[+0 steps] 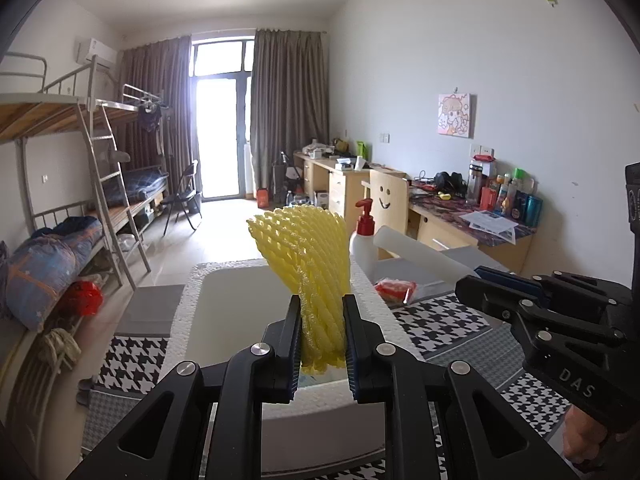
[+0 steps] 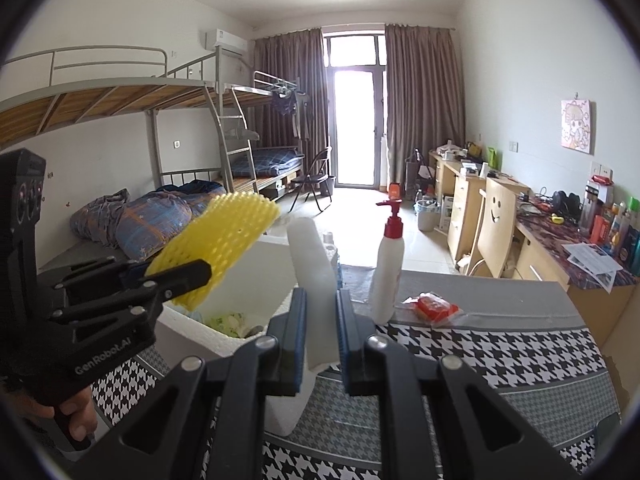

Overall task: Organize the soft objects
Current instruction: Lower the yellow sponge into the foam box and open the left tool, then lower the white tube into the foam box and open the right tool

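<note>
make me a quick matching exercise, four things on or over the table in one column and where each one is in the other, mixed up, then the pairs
Things
1. yellow foam net
2. white foam roll
3. pump bottle
4. red packet

Places
A. lying flat on the patterned tablecloth, right of the bottle
B. clamped in the left tool, above the white foam box
C. standing upright on the table, red pump on top
D. clamped in the right tool

Pairs: 1-B, 2-D, 3-C, 4-A
</note>
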The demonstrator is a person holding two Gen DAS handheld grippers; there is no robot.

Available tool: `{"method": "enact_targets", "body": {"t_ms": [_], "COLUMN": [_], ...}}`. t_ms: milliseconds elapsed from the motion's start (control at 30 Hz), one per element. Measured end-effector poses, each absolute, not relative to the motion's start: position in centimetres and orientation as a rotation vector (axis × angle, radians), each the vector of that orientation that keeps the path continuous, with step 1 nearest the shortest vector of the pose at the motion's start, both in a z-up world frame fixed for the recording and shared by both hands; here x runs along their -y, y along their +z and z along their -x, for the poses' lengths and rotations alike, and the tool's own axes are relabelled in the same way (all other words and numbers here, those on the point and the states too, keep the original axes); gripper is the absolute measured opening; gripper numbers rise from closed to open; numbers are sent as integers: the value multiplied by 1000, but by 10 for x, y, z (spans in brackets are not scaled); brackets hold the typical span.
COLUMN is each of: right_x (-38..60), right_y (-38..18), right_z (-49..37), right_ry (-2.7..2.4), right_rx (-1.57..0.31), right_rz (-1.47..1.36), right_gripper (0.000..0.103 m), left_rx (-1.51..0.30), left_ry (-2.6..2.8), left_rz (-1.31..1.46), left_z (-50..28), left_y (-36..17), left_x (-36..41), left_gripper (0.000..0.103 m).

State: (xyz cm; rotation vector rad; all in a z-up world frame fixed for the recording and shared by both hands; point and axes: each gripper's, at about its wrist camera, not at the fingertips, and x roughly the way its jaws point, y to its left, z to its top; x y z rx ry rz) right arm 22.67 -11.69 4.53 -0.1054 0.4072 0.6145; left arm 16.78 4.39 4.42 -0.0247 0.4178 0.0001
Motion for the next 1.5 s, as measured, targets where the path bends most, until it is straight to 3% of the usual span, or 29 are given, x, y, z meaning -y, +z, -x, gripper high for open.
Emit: {"method": "enact_targets", "body": {"t_ms": [633, 733, 800, 933, 1000, 1167, 1500], "right_x": [106, 105, 104, 103, 102, 97, 84], "right_y": [41, 40, 39, 39, 39, 39, 43], "right_z": [-238, -239, -239, -240, -240, -242, -243], "right_ry": [614, 614, 610, 609, 611, 618, 648], "right_rx": [-431, -434, -435, -435, -437, -447, -444], "right_rz": [120, 123, 126, 127, 126, 128, 142], "right_gripper": [18, 18, 18, 18, 18, 18, 18], "left_rx": [-469, -473, -473, -458, -450, -406, -390], "left_ry": [10, 12, 25, 48, 53, 91, 141], "left_rz": [43, 42, 43, 38, 40, 59, 70], "left_z": [-190, -192, -191, -187, -183, -171, -161], "left_y": [35, 35, 34, 36, 36, 41, 41], "left_x": [-60, -61, -62, -65, -68, -76, -88], "left_gripper": [20, 30, 53, 65, 79, 96, 102]}}
